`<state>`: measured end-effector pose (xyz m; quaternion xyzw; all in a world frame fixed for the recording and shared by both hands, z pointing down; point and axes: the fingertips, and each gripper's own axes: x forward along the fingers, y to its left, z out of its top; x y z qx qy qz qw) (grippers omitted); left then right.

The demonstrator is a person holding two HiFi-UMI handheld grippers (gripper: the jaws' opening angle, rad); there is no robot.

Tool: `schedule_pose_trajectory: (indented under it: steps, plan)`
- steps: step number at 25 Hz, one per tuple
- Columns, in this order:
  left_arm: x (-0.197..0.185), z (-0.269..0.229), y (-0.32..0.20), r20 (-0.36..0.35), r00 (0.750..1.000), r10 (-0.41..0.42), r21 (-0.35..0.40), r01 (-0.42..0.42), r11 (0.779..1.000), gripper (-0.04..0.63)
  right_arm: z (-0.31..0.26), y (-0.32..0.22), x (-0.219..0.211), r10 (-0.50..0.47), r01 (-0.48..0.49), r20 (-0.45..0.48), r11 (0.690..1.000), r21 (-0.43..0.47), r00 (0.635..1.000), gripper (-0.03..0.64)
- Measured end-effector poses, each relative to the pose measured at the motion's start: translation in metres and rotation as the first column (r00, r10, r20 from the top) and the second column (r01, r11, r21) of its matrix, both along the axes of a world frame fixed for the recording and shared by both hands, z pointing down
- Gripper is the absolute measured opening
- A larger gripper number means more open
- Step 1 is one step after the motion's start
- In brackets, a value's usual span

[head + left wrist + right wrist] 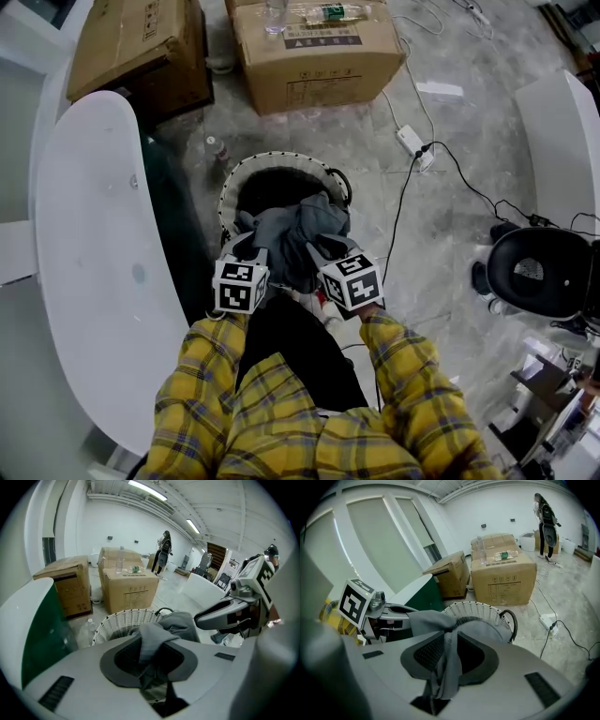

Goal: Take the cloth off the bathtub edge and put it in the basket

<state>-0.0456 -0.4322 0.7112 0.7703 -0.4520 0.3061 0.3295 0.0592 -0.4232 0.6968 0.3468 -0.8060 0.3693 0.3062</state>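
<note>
Above the basket (246,167), left tongs (248,249) and right tongs (323,251) clamp the cloth (292,223).

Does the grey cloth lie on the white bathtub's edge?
No, the left gripper and right gripper hold the grey cloth above the white woven basket.

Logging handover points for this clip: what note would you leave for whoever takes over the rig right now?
Left gripper: shut on the cloth.
Right gripper: shut on the same cloth.
Cloth: bunched between the two grippers, over the near side of the basket, clear of the bathtub.
Done: cloth is off the tub edge and at the basket.
Left: lower it into the basket, open both grippers, pull clear.
</note>
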Motion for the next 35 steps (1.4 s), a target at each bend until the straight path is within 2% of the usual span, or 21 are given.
schedule_pose_trajectory:
  steps: [1, 3, 6, 10, 15, 28, 35]
  plan:
    - [-0.001, 0.000, 0.000, 0.004, 1.000, -0.009, 0.007, 0.009, 1.000, 0.094, -0.002, 0.000, -0.001, -0.002, 0.002, 0.004, 1.000, 0.012, 1.000, 0.083]
    - [0.000, -0.002, -0.001, -0.013, 1.000, -0.023, 0.015, 0.023, 1.000, 0.137, -0.004, -0.001, -0.004, -0.009, 0.009, 0.015, 1.000, 0.023, 1.000, 0.103]
    - [0.005, -0.006, -0.002, -0.038, 0.999, -0.028, 0.013, 0.028, 1.000, 0.137, -0.002, 0.001, -0.005, -0.001, 0.001, 0.024, 1.000, 0.005, 1.000, 0.101]
    - [0.009, -0.013, 0.002, -0.048, 0.999, -0.020, 0.017, 0.021, 1.000, 0.081, -0.001, 0.009, 0.000, 0.013, -0.013, 0.017, 1.000, -0.007, 1.000, 0.077]
    - [0.011, -0.025, 0.013, -0.048, 0.998, -0.037, 0.043, 0.039, 0.998, 0.046, -0.004, 0.017, 0.012, 0.041, -0.041, 0.019, 0.999, -0.002, 0.999, 0.057]
    - [0.017, -0.076, 0.056, -0.071, 0.987, -0.145, 0.083, 0.150, 0.985, 0.038, -0.053, 0.044, 0.041, 0.138, -0.140, 0.035, 0.988, 0.065, 0.990, 0.035]
    - [0.027, -0.115, 0.074, -0.096, 0.981, -0.170, 0.140, 0.183, 0.973, 0.038, -0.084, 0.062, 0.052, 0.167, -0.172, 0.055, 0.980, 0.100, 0.984, 0.032]
